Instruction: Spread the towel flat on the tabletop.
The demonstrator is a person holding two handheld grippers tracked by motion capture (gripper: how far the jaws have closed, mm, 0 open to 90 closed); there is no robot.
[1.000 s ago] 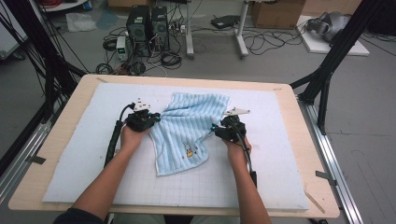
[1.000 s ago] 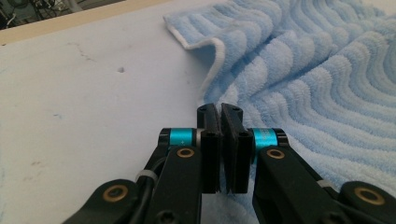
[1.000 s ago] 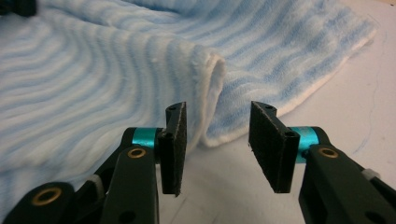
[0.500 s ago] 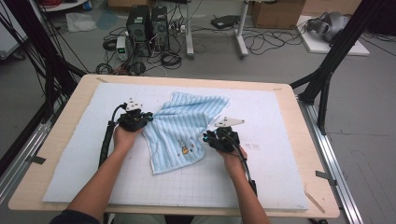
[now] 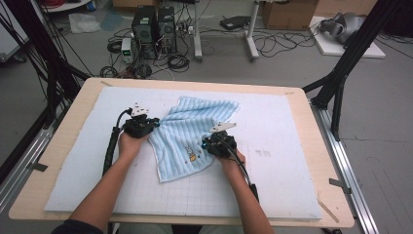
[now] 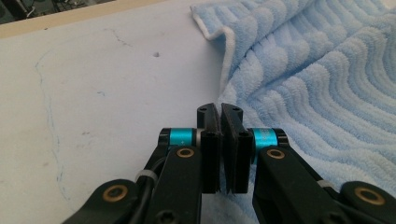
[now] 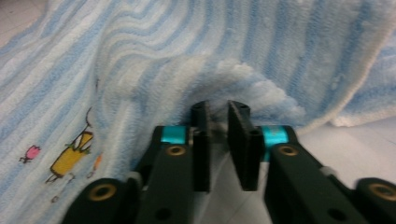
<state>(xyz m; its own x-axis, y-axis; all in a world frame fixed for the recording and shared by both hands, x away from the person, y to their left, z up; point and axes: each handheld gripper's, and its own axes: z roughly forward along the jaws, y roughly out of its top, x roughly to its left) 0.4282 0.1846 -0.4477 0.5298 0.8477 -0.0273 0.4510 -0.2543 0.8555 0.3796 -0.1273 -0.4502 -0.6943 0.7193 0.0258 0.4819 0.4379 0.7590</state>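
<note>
- Towel (image 5: 187,134): light blue with paler stripes, white-edged, lay rumpled and partly doubled over near the middle of the white mat (image 5: 292,161), between the two grippers. A small cartoon print (image 5: 191,154) sat near its lower part; the right gripper view showed the same print (image 7: 70,156) at the left of its frame.
- Left gripper (image 5: 148,126): at the towel's left edge, held by the person's left hand (image 5: 130,144). In the left gripper view its jaws stood pressed together (image 6: 221,116) beside the white hem (image 6: 224,70); terry cloth showed beneath them, but whether any was pinched could not be told.
- Right gripper (image 5: 208,145): at the towel's right edge, held by the right hand (image 5: 231,158). Its jaws had just been closing; in the right gripper view (image 7: 219,114) a raised fold of the towel's edge (image 7: 243,84) sat between the tips, which looked clenched on it with a narrow gap left.
- Table (image 5: 73,122): pale wood border around the mat.
- Cables (image 5: 111,151): black, trailing back along each forearm.
</note>
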